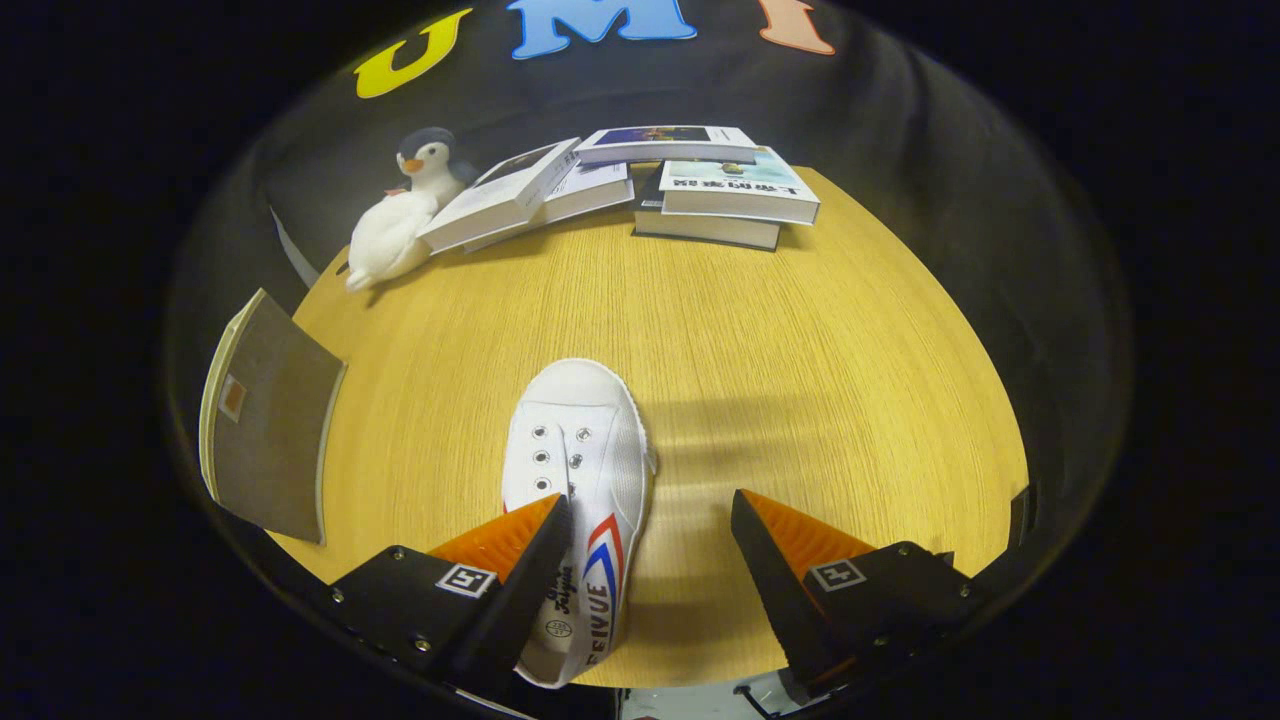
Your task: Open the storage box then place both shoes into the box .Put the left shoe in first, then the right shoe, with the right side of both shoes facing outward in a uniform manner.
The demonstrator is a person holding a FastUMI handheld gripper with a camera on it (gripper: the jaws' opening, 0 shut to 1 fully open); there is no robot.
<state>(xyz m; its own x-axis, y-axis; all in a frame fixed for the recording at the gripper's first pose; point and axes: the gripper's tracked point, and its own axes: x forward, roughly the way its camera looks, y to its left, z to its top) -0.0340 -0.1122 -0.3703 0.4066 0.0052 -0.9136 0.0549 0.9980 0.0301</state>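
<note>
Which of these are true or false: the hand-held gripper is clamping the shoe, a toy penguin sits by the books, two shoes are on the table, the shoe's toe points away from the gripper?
1. The hand-held gripper clamps the white shoe. False: its fingers are open, the shoe beside the left finger.
2. A plush penguin sits by the books. True.
3. Two shoes lie on the wooden table. False: one.
4. The shoe's toe points away from the gripper. True.

Gripper (650, 520): two wedge-shaped fingers (500, 540) with ribbed inner faces, set wide apart. Each mounts on a black angular block carrying a small square black-and-white marker (466, 579) and round screws (395, 551).
</note>
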